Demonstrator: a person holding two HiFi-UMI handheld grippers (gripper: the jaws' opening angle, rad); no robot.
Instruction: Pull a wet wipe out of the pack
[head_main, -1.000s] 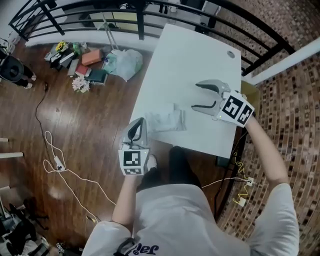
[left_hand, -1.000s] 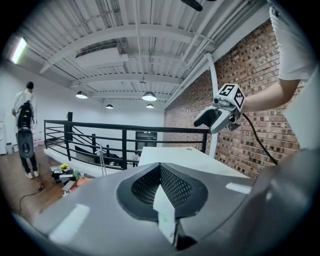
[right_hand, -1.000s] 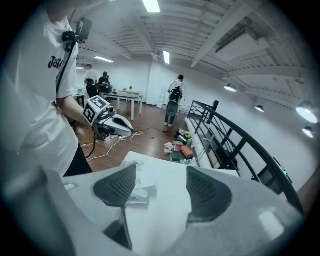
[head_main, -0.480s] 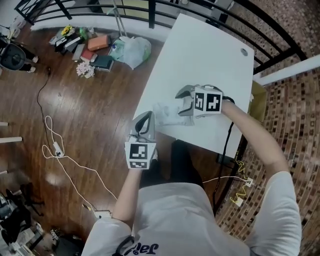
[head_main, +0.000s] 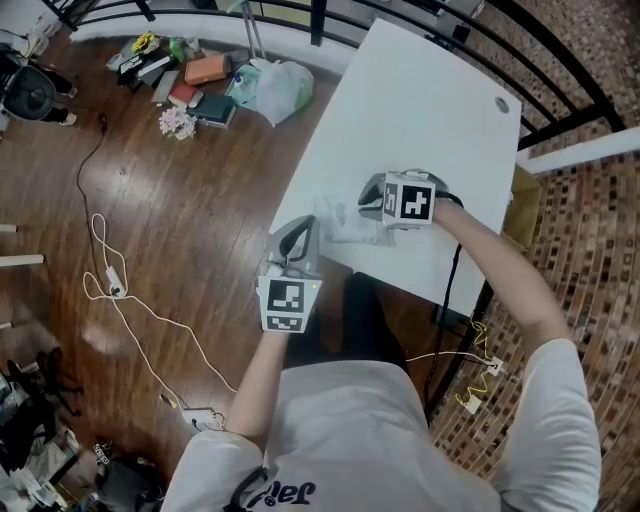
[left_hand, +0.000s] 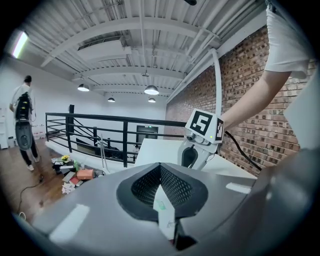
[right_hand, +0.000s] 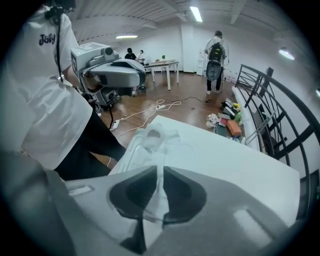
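The wet wipe pack (head_main: 342, 226) lies pale and crinkled at the near edge of the white table (head_main: 430, 110). My left gripper (head_main: 300, 232) reaches in from the table's edge, shut on the pack's near corner (left_hand: 164, 209), a white flap with green print. My right gripper (head_main: 369, 208) points steeply down over the pack's top. Its jaws have just been closing and now pinch a white wet wipe (right_hand: 159, 186) that rises from the pack's opening (right_hand: 151, 135). In the left gripper view, the right gripper (left_hand: 193, 156) stands just beyond the pack.
A black railing (head_main: 560, 70) runs round the table's far side. Bags, books and flowers (head_main: 215, 85) lie on the wooden floor to the left, where a white cable (head_main: 110, 290) trails. A person with a backpack (right_hand: 216, 57) stands farther off.
My right gripper came down from the table's right side onto the pack and went from wide open to shut on the wipe. My left gripper stayed at the pack's corner.
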